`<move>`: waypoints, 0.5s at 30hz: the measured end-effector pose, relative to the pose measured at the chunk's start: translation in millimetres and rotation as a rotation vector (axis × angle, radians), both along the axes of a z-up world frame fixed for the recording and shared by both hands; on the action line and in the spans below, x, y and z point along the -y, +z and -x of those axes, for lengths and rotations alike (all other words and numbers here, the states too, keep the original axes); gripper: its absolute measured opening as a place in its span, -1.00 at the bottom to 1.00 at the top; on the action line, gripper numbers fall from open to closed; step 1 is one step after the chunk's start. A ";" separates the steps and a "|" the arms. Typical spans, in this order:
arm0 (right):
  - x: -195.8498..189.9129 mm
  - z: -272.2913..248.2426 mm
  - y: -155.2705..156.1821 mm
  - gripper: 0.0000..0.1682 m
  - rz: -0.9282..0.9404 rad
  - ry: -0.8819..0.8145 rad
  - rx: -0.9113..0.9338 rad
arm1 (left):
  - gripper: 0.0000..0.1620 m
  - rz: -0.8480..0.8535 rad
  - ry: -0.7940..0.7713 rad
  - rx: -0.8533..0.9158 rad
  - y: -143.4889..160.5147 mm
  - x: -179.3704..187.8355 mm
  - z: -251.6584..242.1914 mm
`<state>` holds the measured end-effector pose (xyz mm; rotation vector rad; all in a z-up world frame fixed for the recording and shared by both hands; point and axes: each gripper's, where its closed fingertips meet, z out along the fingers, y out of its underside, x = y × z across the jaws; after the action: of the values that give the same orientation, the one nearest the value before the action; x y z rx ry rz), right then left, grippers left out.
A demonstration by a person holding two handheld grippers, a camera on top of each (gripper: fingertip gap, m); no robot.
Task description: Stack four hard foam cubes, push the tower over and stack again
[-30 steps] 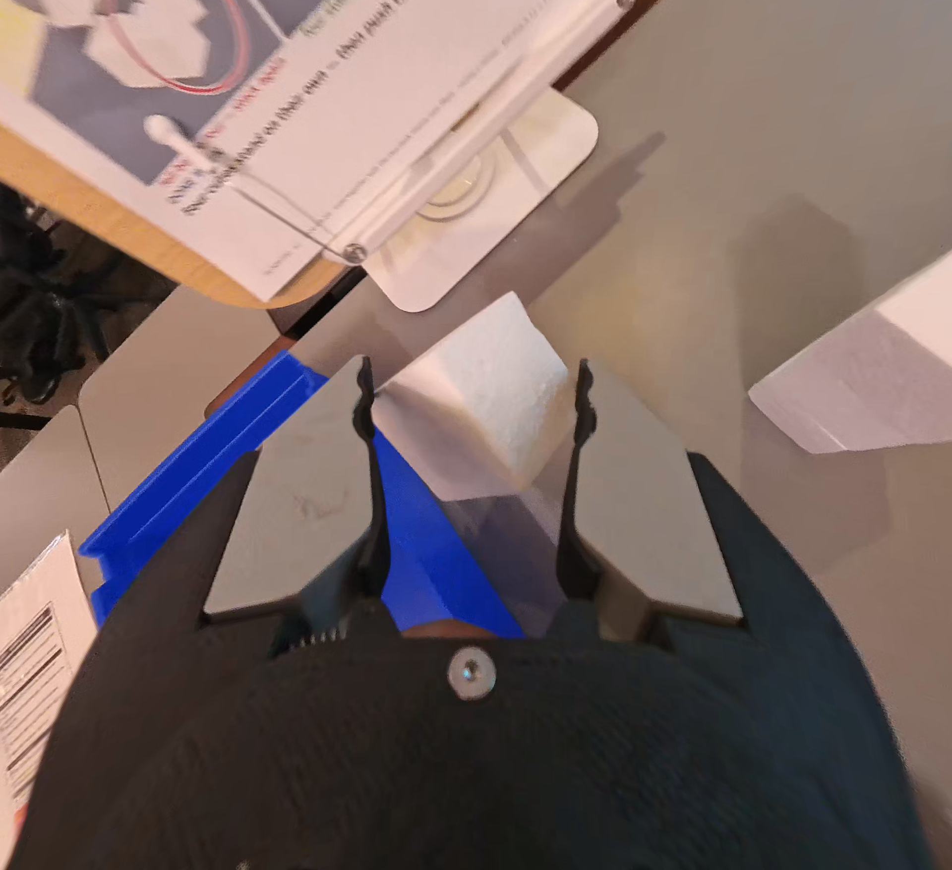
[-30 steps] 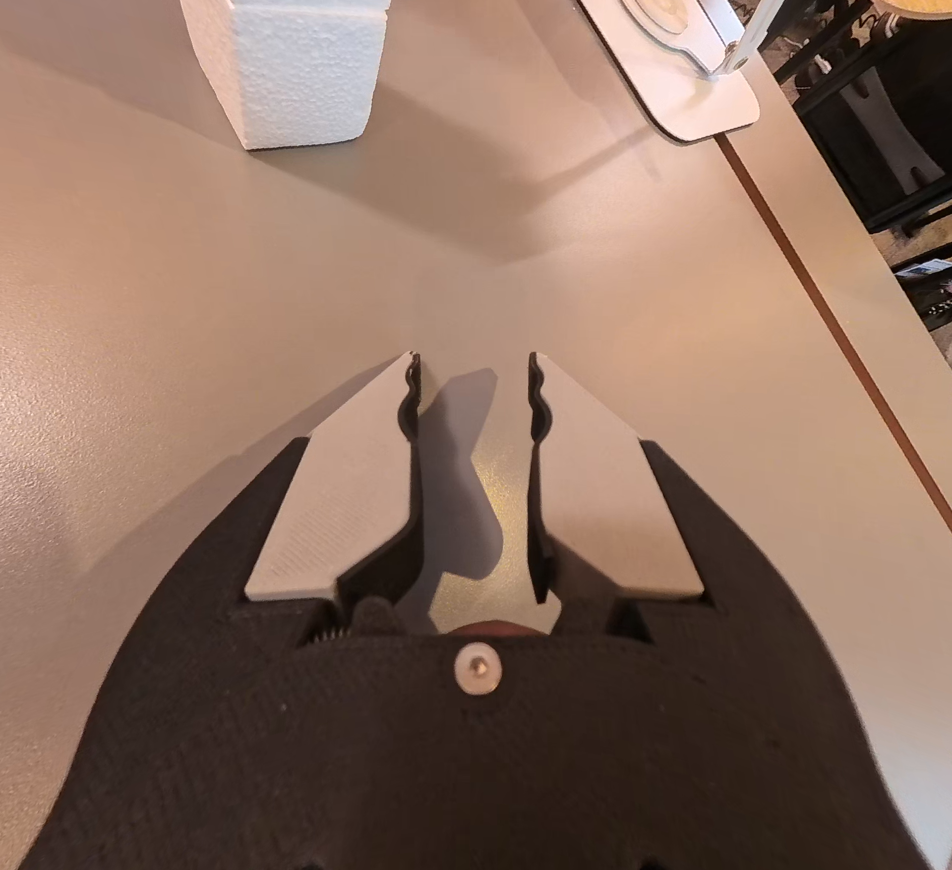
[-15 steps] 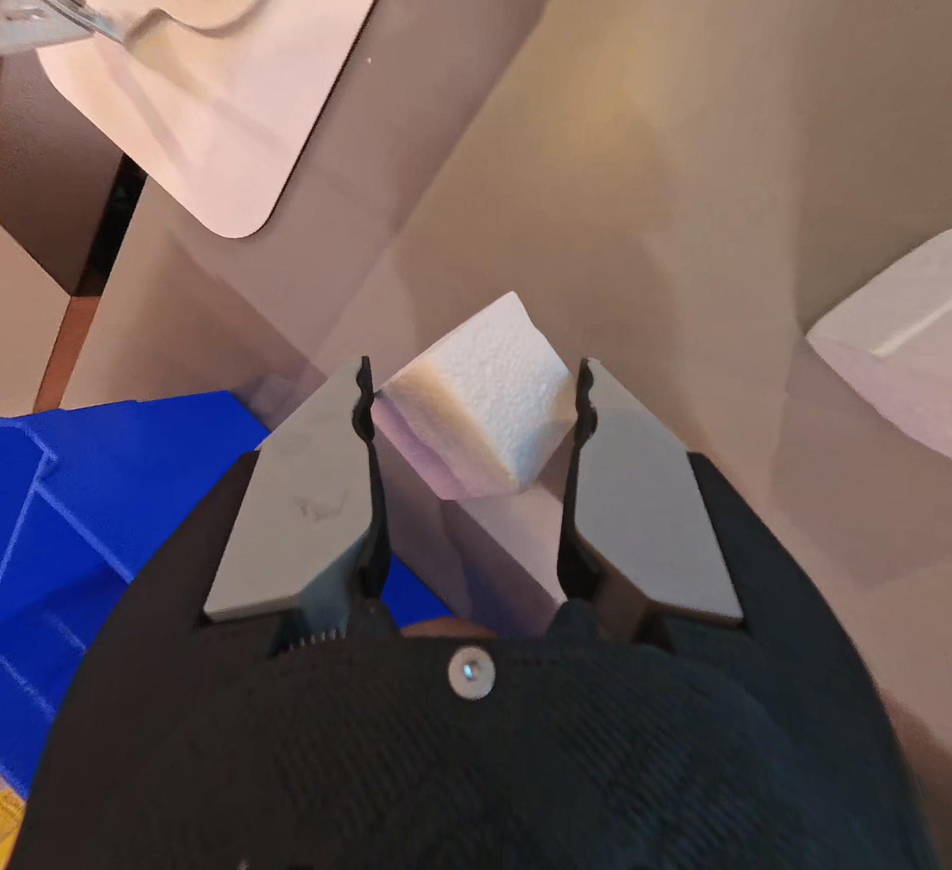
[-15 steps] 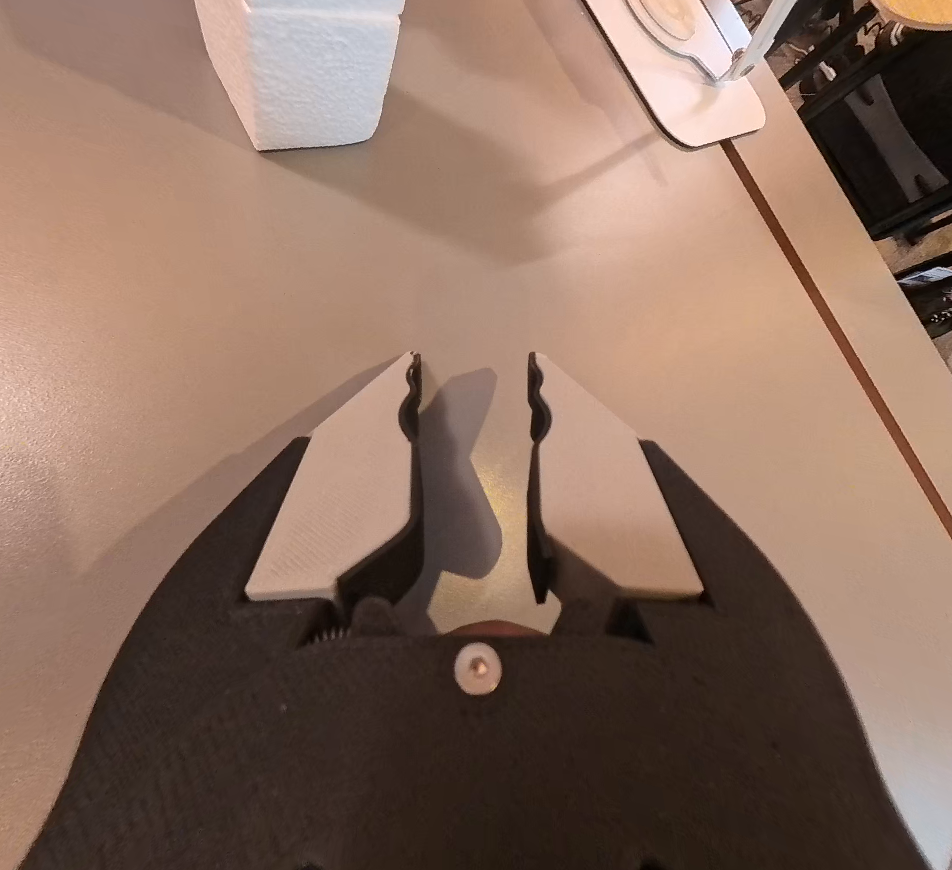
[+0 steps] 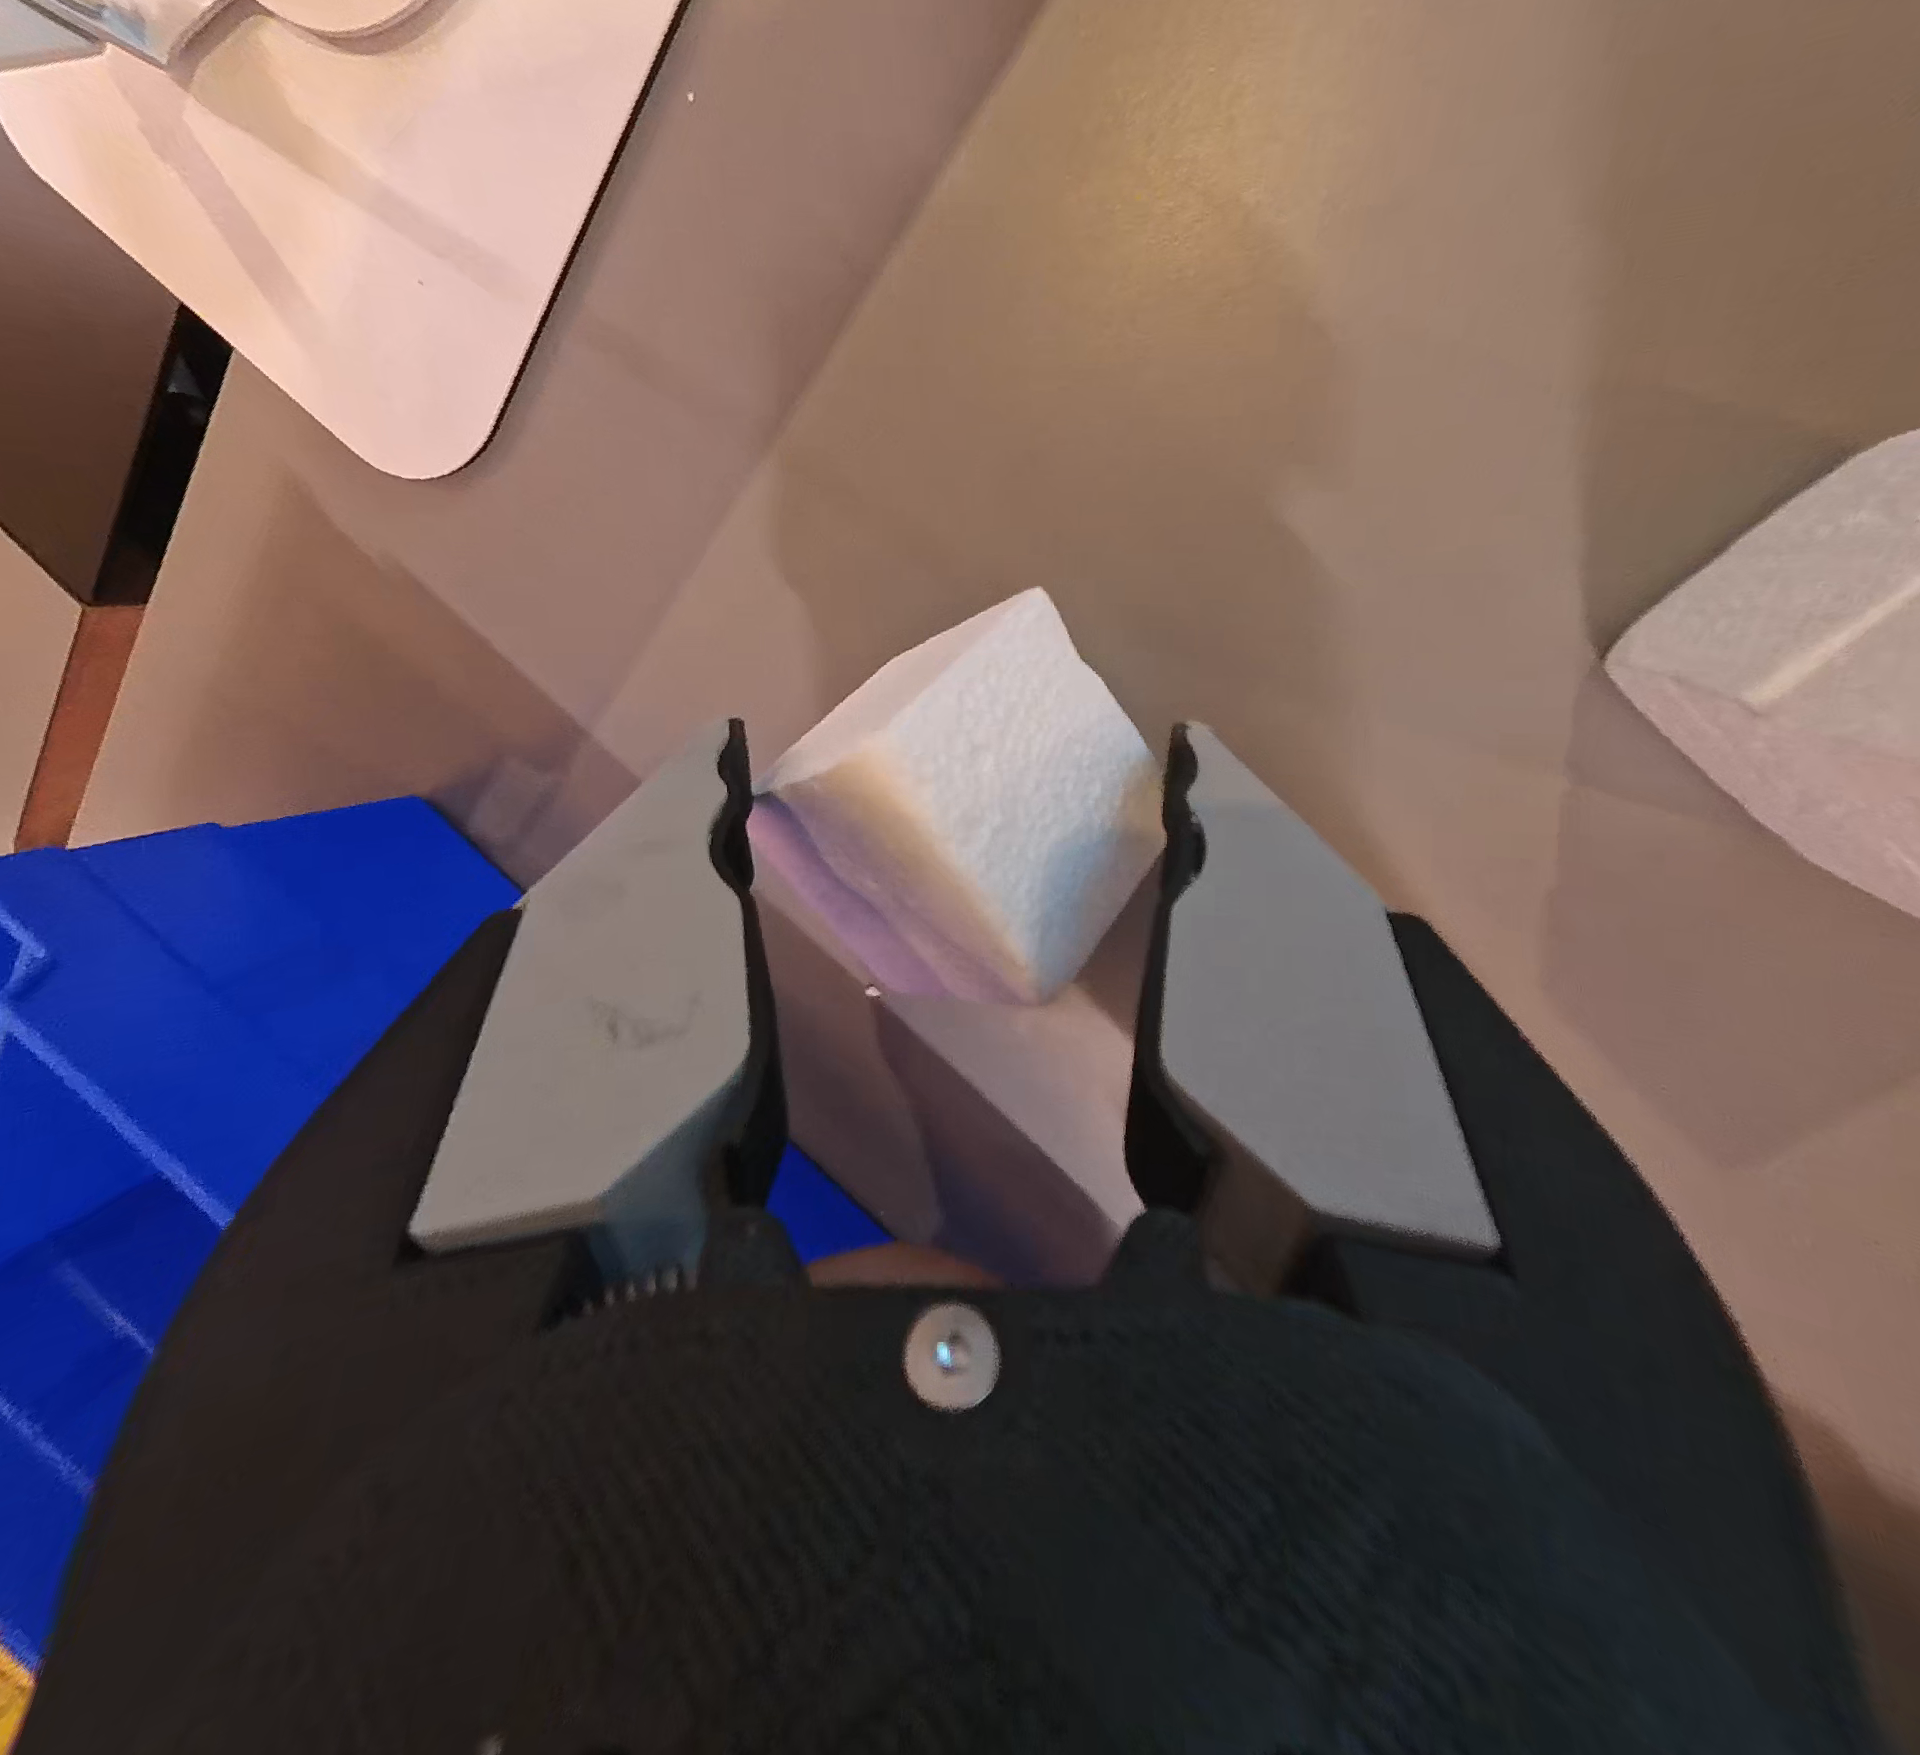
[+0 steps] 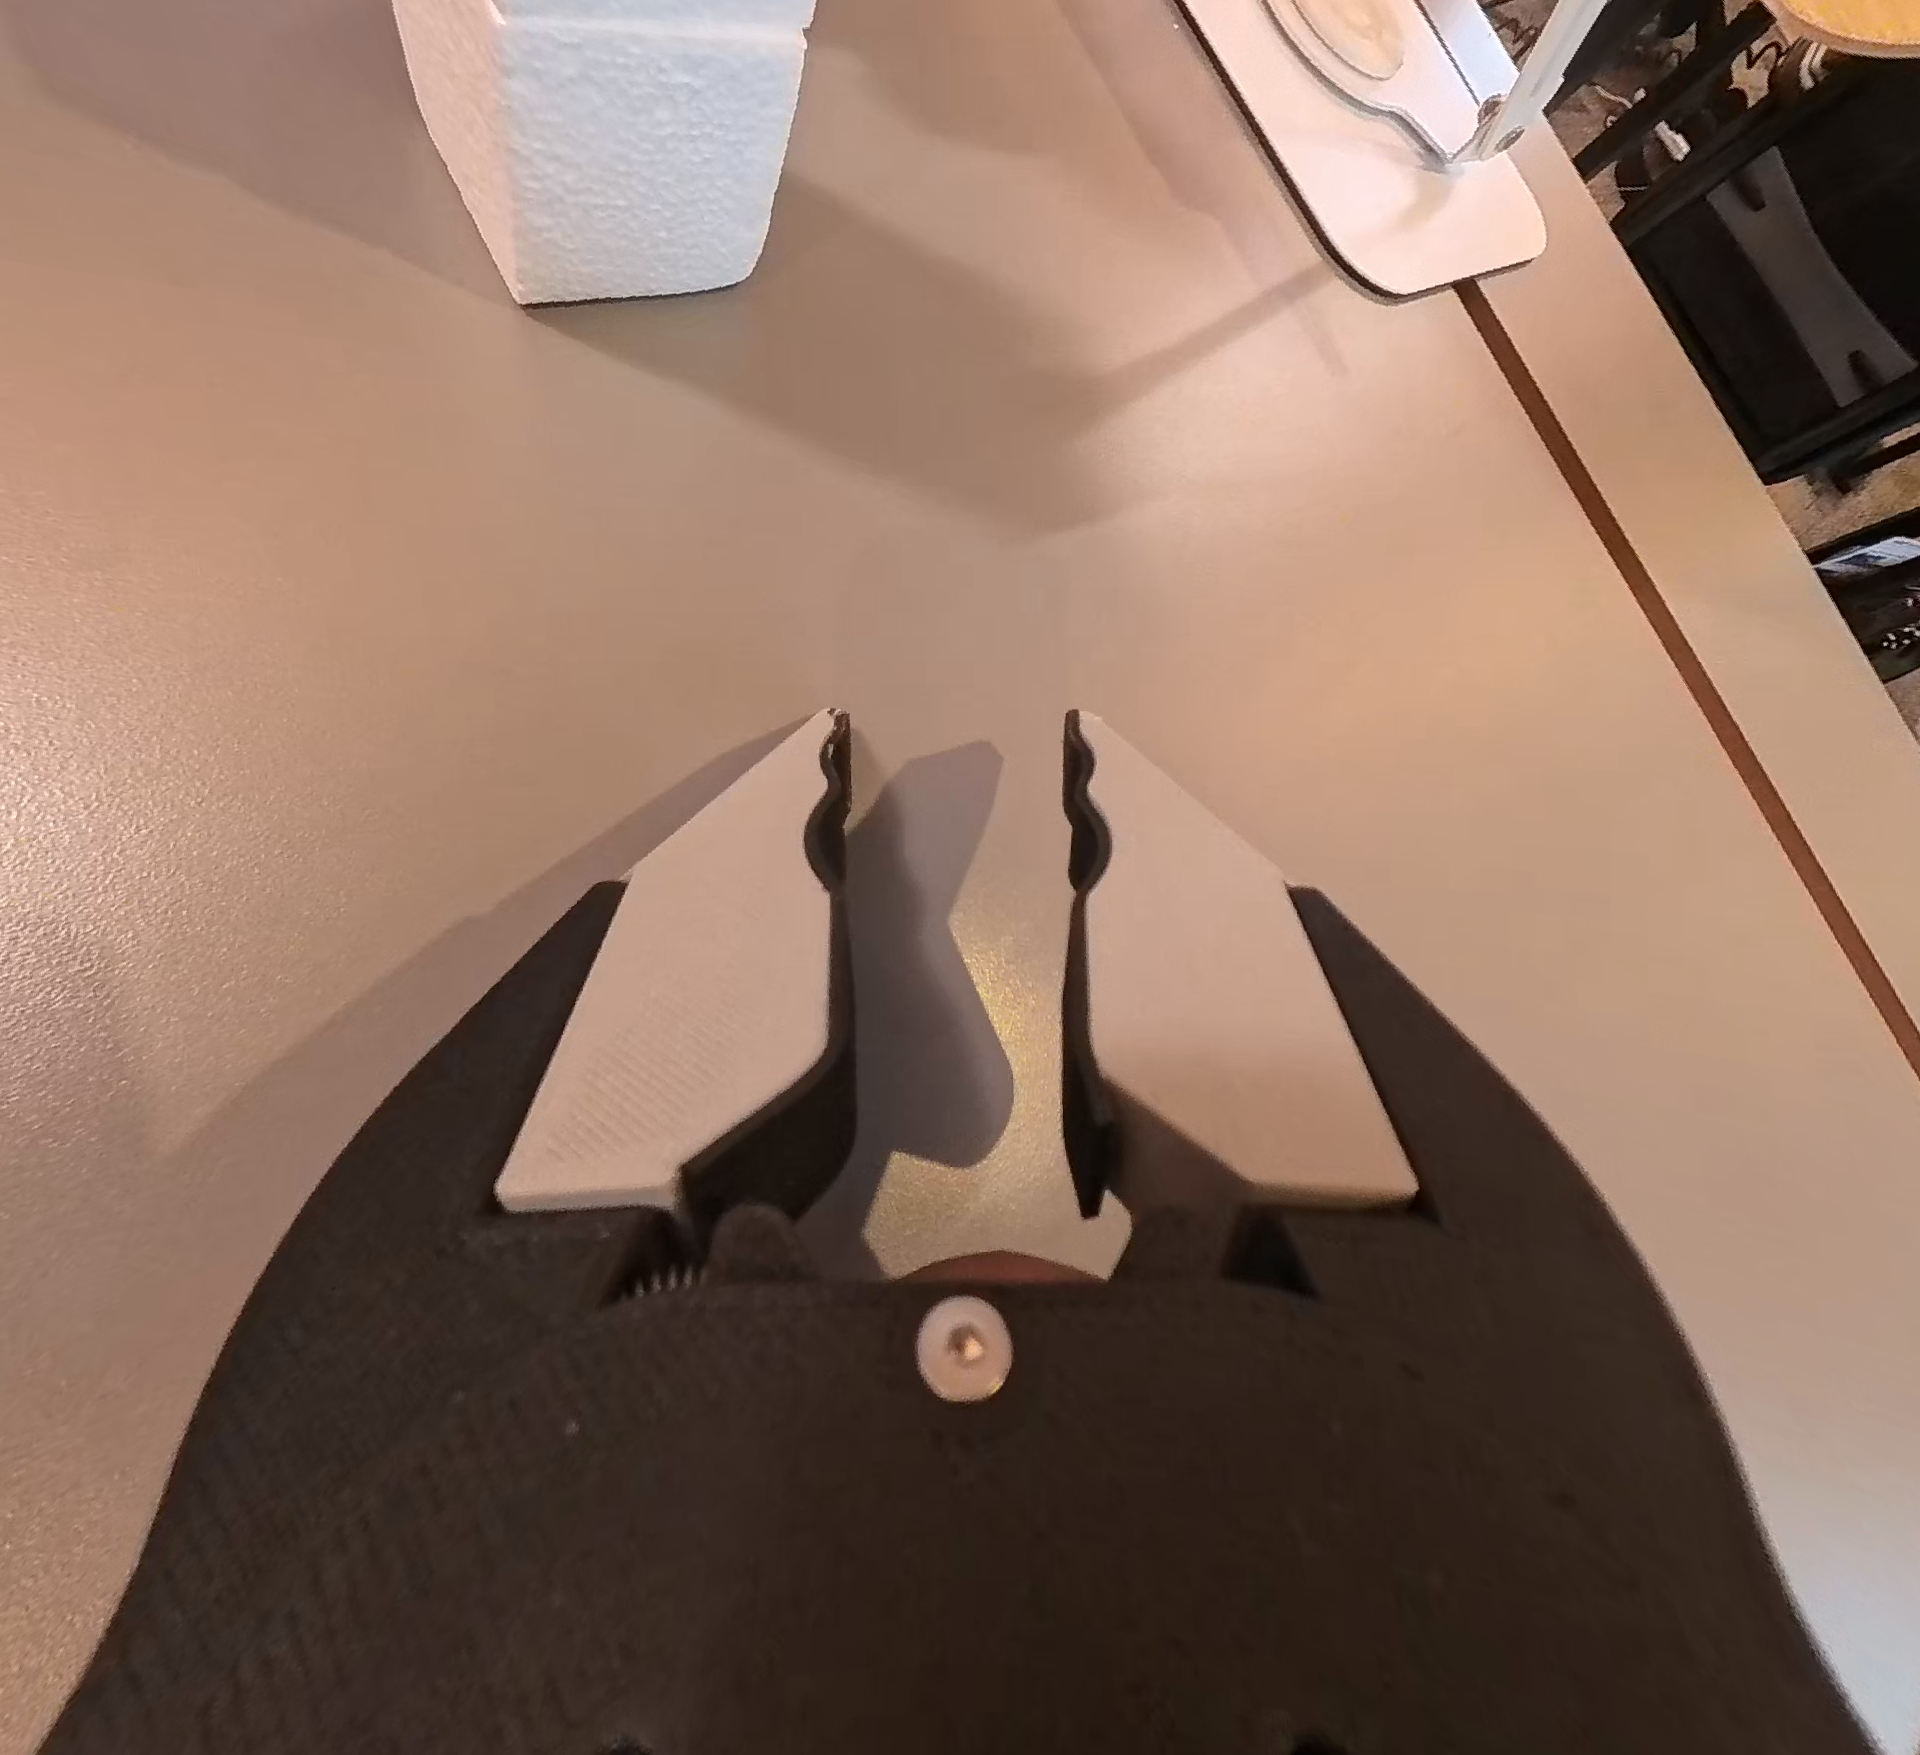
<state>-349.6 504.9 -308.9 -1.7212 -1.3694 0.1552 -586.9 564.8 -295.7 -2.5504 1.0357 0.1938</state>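
Clamped corner to corner in the left tool (image 5: 951, 796), a white foam cube (image 5: 971, 817) hangs tilted above the worktop (image 5: 1299, 199), near the blue bin (image 5: 208, 999). Beyond the cube, at the right edge, stands the stack (image 6: 623, 64); the right tool (image 6: 958, 749) gapes empty before it. Held askew, the cube could land crooked and topple the stack.

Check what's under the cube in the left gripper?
Under the held foam cube, clamped in the left gripper, only bare table and shadow show. Its underside is hidden; the blue bin sits beside.
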 end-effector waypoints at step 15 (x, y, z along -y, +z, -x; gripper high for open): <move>0.0 0.0 -0.2 -0.54 0.000 0.000 0.000 | -0.03 -0.043 0.018 0.015 14.6 -0.2 6.7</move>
<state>-349.6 504.9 -309.1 -1.7215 -1.3694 0.1545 -593.6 565.1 -281.1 -2.5192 0.9933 0.1995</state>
